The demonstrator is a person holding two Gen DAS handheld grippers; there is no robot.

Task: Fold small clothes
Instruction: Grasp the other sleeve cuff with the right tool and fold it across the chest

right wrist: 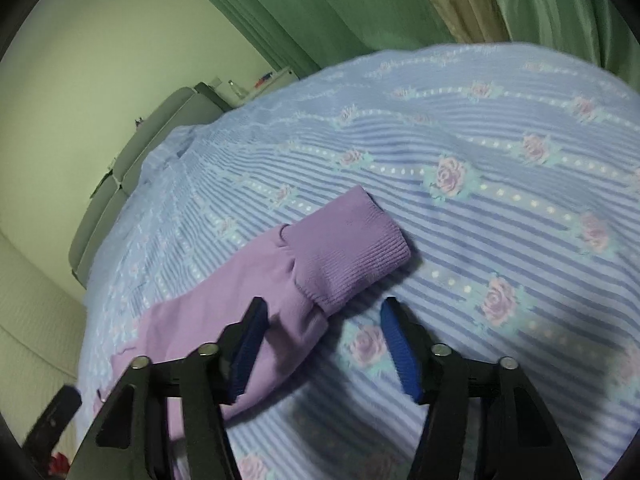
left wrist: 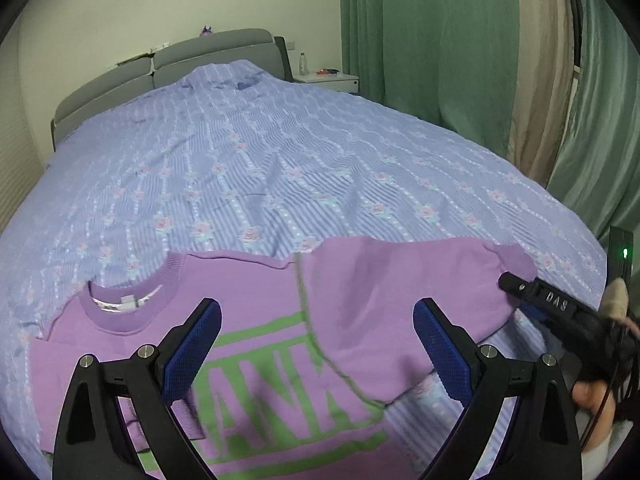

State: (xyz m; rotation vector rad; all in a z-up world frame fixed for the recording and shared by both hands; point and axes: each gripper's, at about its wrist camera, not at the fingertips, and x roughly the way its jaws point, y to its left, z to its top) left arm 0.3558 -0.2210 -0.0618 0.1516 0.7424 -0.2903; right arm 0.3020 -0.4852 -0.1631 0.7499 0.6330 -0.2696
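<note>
A small purple sweatshirt [left wrist: 260, 344] with green letters lies face up on the bed, collar at the left. Its right sleeve [left wrist: 400, 280] stretches out to the right. My left gripper [left wrist: 318, 344] is open and empty, just above the shirt's chest. My right gripper [right wrist: 324, 344] is open, with the sleeve [right wrist: 280, 304] lying between its fingers and the ribbed cuff [right wrist: 352, 248] just ahead. In the left wrist view the right gripper [left wrist: 516, 288] sits at the cuff end of the sleeve.
The bed has a blue striped floral cover [left wrist: 280, 160] and a grey headboard [left wrist: 200, 56]. A white nightstand [left wrist: 328, 80] with a bottle stands beyond. Green and beige curtains [left wrist: 460, 60] hang along the right side.
</note>
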